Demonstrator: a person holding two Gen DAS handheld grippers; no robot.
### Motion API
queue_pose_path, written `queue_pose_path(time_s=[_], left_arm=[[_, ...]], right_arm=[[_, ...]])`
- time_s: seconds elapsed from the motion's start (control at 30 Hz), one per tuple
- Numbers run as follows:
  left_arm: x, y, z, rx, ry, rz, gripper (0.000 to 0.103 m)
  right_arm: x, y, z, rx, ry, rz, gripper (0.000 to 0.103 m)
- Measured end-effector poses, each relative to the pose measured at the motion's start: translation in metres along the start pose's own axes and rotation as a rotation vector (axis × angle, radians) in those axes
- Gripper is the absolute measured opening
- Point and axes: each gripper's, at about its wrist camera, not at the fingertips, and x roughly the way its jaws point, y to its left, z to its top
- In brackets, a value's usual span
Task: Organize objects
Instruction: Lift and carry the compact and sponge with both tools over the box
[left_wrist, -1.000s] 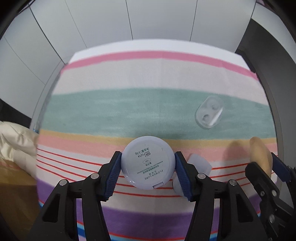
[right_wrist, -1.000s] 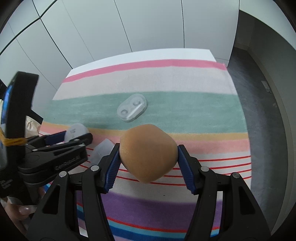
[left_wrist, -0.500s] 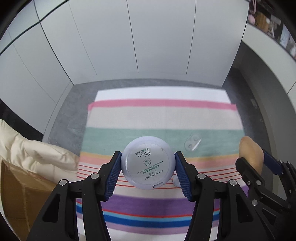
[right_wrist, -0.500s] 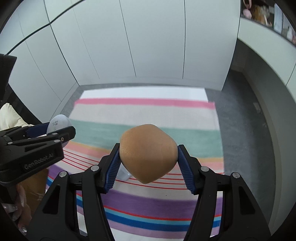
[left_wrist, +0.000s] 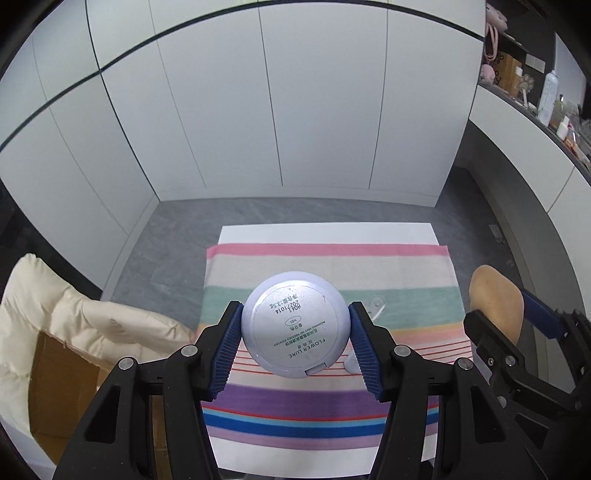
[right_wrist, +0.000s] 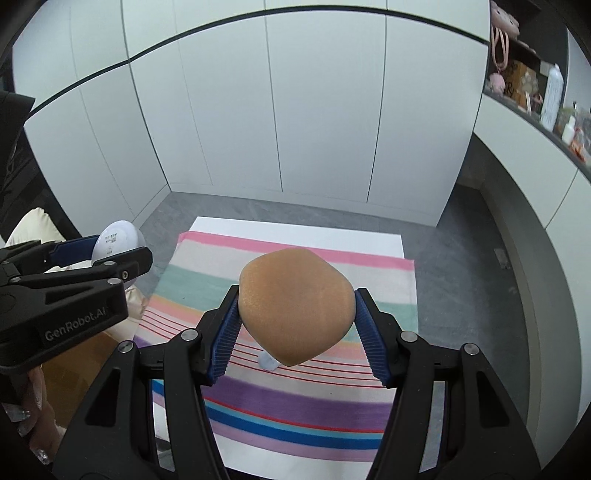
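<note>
Left gripper (left_wrist: 294, 345): its two blue pads press on the sides of the round powder compact (left_wrist: 294, 325); the jaws stand at a middle width, closed on it.
Powder compact: held between the left pads, high above the striped cloth (left_wrist: 413, 266), with the printed label side turned to the camera; in the right wrist view it shows at the left edge (right_wrist: 117, 242).
Right gripper (right_wrist: 295, 334): its blue pads clamp the tan makeup sponge (right_wrist: 295, 310) from both sides; the jaws are at a middle width, closed on it.
Makeup sponge: sits between the right pads, well above the striped cloth, and bulges over the pads; in the left wrist view it is at the right side (left_wrist: 495, 299).
Striped cloth: lies flat on a white table (left_wrist: 325, 233) below both grippers, with pink, beige, green, purple and blue bands.
Clear case (left_wrist: 376, 305): lies on the green band of the striped cloth, just right of the compact as the left camera sees it.
Small white piece (right_wrist: 269, 360): on the thin red lines of the striped cloth, partly hidden under the sponge.
Cream jacket (left_wrist: 74, 317): left of the striped cloth, draped over a cardboard box (left_wrist: 62, 387).
Hand (right_wrist: 33, 417): fingers with long nails, low at the left, far from the striped cloth.
</note>
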Motion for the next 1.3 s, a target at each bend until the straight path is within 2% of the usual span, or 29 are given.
queue_pose_path(time_s=[0.43, 0.73, 0.93, 1.17, 1.3], left_arm=[[-0.044, 0.000, -0.026, 0.047, -0.015, -0.022, 0.058], [-0.085, 0.022, -0.065, -0.009, -0.033, -0.048, 0.058], [-0.103, 0.032, -0.095, 0.003, -0.025, -0.037, 0.058], [-0.109, 0.051, -0.122, -0.025, -0.001, -0.048, 0.058], [-0.107, 0.063, -0.129, -0.045, 0.000, -0.035, 0.058]], right_arm=[[-0.032, 0.004, -0.017, -0.003, 0.005, -0.008, 0.062], [-0.067, 0.001, -0.051, 0.015, 0.008, -0.001, 0.062], [-0.087, 0.003, -0.078, 0.024, 0.024, -0.004, 0.063], [-0.096, 0.006, -0.106, 0.041, 0.057, -0.007, 0.063], [-0.095, 0.013, -0.111, 0.030, 0.074, -0.012, 0.063]])
